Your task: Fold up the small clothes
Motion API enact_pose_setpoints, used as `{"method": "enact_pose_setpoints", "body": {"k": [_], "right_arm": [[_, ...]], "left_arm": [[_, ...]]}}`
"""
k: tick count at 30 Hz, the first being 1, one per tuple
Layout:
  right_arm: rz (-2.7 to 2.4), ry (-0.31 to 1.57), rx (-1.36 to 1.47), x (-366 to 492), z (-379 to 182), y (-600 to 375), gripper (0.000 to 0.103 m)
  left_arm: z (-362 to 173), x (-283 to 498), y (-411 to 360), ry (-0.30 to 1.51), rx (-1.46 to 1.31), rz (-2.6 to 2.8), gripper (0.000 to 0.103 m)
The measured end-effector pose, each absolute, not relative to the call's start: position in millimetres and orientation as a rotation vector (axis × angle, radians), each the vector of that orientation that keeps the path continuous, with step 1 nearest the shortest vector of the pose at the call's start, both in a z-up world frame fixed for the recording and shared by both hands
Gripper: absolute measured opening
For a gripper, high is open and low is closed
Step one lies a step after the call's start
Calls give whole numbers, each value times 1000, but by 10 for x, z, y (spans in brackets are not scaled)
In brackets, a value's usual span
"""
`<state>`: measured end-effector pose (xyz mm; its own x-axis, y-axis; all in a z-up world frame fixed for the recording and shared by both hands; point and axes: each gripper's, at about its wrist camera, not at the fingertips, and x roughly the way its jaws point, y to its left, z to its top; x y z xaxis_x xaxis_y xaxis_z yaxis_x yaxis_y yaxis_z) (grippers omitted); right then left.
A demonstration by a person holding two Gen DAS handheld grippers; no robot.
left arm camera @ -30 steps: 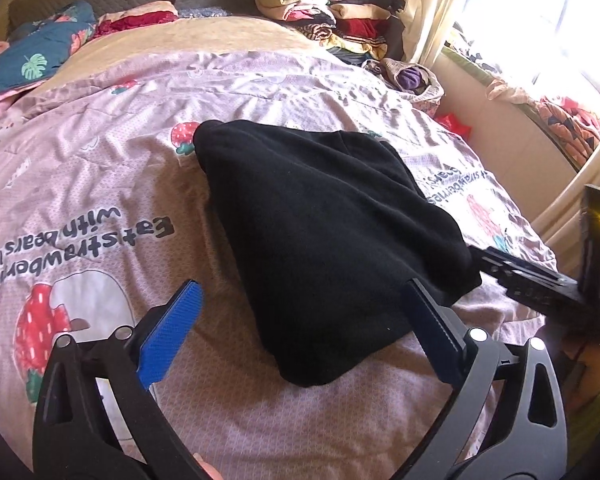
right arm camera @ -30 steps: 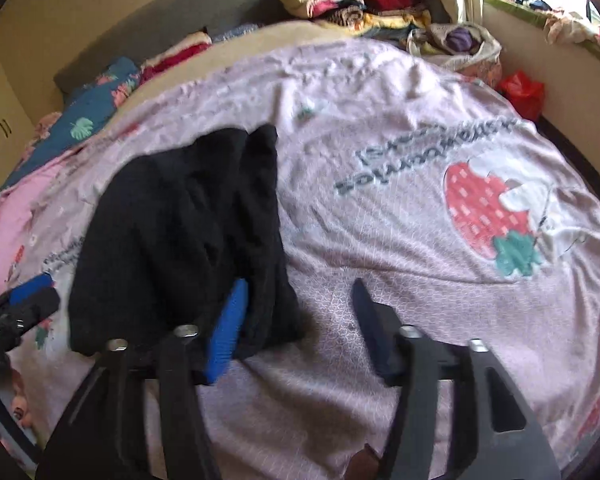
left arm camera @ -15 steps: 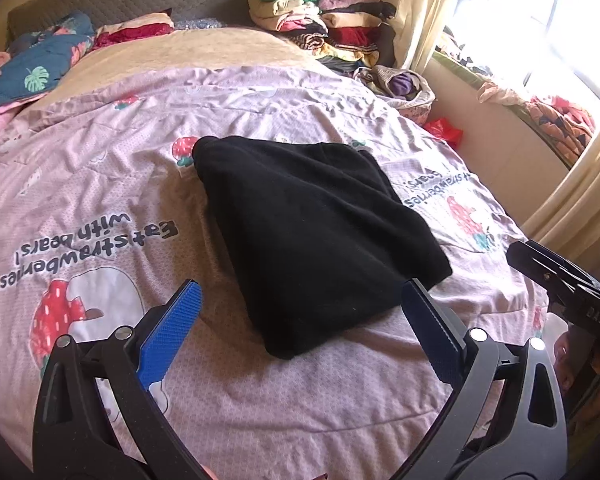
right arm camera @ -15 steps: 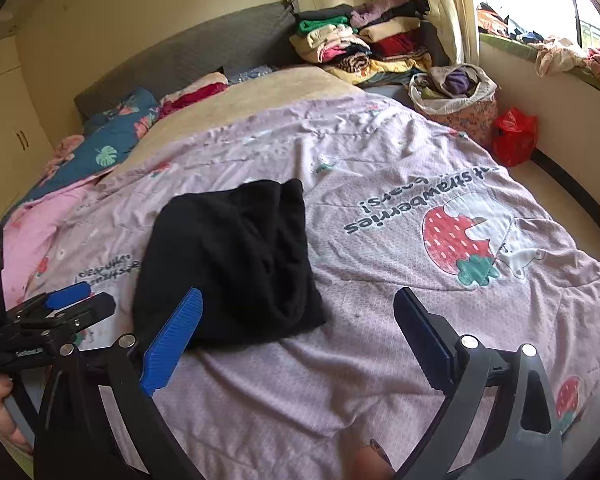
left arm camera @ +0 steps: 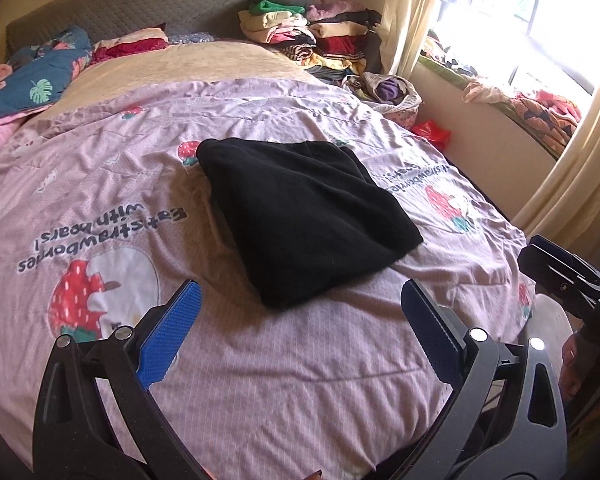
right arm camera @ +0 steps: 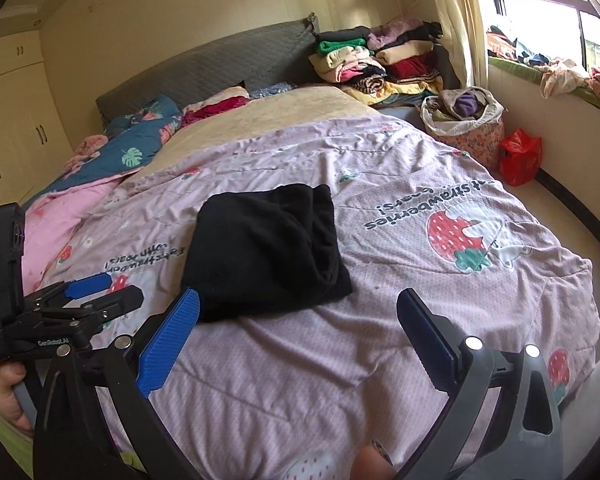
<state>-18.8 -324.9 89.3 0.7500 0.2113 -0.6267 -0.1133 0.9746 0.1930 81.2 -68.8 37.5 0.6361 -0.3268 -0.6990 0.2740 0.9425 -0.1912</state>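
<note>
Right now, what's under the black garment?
The folded black garment lies on the pink strawberry quilt; quilt shows all around it. Whatever is directly beneath or inside the folds is covered.

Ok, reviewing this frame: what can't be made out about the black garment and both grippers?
- black garment: its type and number of folds, both views; layers hide each other.
- right gripper: in the left wrist view, cut off by the right edge.
- left gripper: whether its fingers are open in the right wrist view; seen side-on.
- quilt: the part under the garment.
</note>
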Motion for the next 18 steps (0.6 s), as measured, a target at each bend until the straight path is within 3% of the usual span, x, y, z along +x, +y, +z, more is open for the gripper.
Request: {"method": "enact_pose_setpoints", "body": {"k": [18], "right_arm": [[109,659,98,-705,646,-3167,99]], "left_arm": [[187,476,-483,795,-68,-346,94]]}}
